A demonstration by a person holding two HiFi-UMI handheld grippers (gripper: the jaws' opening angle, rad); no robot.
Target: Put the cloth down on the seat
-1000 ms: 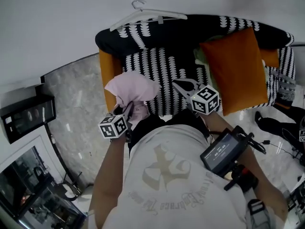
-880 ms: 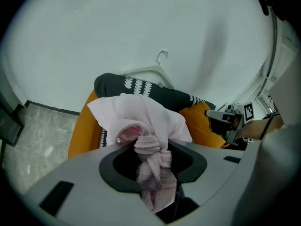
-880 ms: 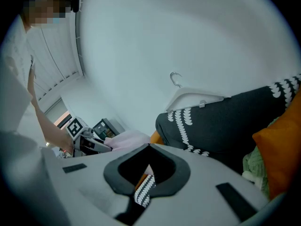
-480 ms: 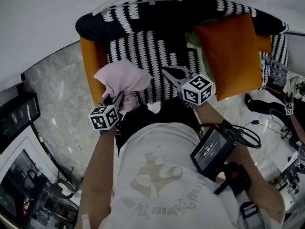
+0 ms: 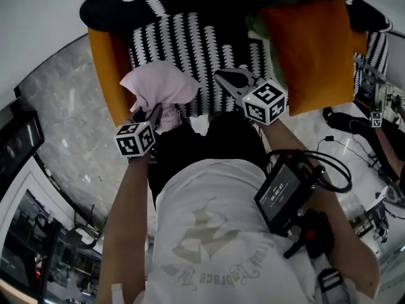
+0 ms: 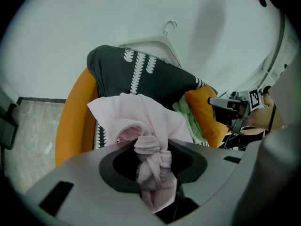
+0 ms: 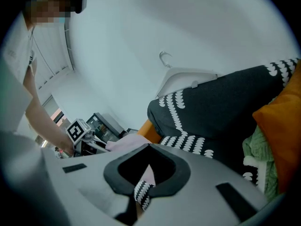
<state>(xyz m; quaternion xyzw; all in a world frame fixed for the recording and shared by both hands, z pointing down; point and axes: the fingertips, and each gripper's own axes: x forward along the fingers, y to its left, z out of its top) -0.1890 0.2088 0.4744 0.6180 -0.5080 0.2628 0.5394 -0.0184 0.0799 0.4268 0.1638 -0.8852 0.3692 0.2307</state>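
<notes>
The pink cloth (image 5: 158, 86) hangs bunched over the left end of the seat, a sofa under a black-and-white patterned cover (image 5: 196, 49). My left gripper (image 5: 155, 114) is shut on its lower, twisted part. In the left gripper view the cloth (image 6: 141, 119) fills the gap between the jaws of the left gripper (image 6: 148, 147) and fans out above them. My right gripper (image 5: 220, 76) hovers over the middle of the seat, shut with nothing in it. In the right gripper view the right gripper (image 7: 149, 147) has its tips touching, and the cloth (image 7: 129, 142) shows to the left.
An orange cushion (image 5: 310, 49) leans on the sofa's right half, with a green cloth (image 5: 256, 27) behind it. The orange armrest (image 5: 107, 68) borders the seat on the left. A white hanger (image 6: 160, 44) lies on the backrest. Marble floor (image 5: 50, 119) lies to the left.
Both grippers have sunk toward the seat, the left one still holding the pink cloth. The sofa now fills more of the head view.
</notes>
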